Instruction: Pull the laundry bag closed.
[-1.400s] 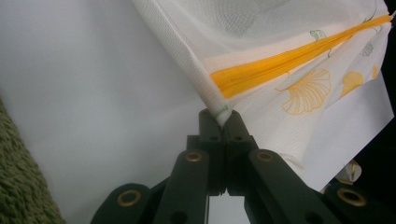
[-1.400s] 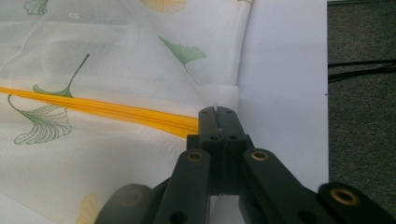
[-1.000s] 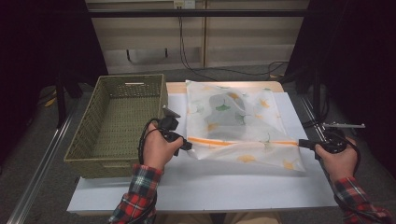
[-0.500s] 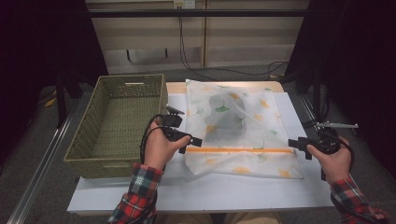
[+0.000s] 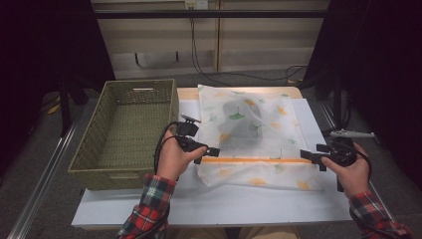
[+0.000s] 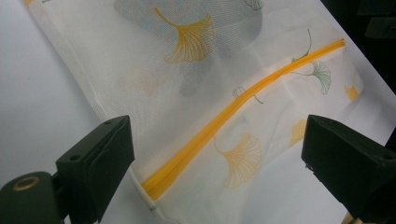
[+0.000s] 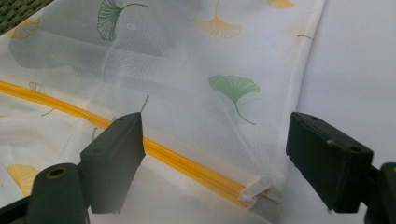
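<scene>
Mesh laundry bag [image 5: 254, 137] flat on the white table [image 5: 224, 204], its orange zipper [image 5: 259, 160] spanning between both tools. Left gripper [image 5: 213, 151] and right gripper [image 5: 304, 155] have just been opening; jaws spread, nothing pinched, one zipper end before each. Release step, apparently; next likely needs a fresh grasp, perhaps toward the wicker basket [image 5: 127, 129] beside the left gripper.

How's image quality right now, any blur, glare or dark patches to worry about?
High view: table evenly lit, surroundings very dark, slightly soft. Left gripper view: mesh bag and orange zipper sharp, no glare. Right gripper view: zipper pull clear, near jaws slightly soft.
</scene>
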A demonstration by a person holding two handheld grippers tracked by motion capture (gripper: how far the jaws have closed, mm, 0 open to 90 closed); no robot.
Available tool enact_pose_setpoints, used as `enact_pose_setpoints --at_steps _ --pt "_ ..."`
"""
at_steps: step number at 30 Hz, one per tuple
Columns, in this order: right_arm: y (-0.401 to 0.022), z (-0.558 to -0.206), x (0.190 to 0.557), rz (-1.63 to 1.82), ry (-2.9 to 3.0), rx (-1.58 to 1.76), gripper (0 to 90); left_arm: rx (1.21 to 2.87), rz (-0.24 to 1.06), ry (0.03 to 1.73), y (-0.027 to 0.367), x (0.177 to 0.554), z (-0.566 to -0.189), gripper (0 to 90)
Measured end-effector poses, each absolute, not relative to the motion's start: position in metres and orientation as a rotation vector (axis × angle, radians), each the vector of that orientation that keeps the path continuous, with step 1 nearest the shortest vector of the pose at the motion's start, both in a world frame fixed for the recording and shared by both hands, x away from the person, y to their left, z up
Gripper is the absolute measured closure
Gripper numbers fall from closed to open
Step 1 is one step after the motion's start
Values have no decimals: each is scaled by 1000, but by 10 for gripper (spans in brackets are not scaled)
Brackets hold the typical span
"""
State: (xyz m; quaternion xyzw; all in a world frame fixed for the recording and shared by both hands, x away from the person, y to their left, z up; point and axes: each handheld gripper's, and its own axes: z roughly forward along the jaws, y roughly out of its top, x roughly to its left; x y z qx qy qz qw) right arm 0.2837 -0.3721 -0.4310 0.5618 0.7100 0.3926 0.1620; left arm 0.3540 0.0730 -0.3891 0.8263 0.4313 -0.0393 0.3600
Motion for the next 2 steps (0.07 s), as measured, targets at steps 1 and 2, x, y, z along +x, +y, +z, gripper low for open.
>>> enact_pose_setpoints --at_steps 1,2 --pt "-372 -431 284 1126 2027 1601 183 2127 -106 1108 73 354 -389 91" --pt "-373 -431 284 1129 2022 1601 182 2127 -115 1103 72 355 -389 91"
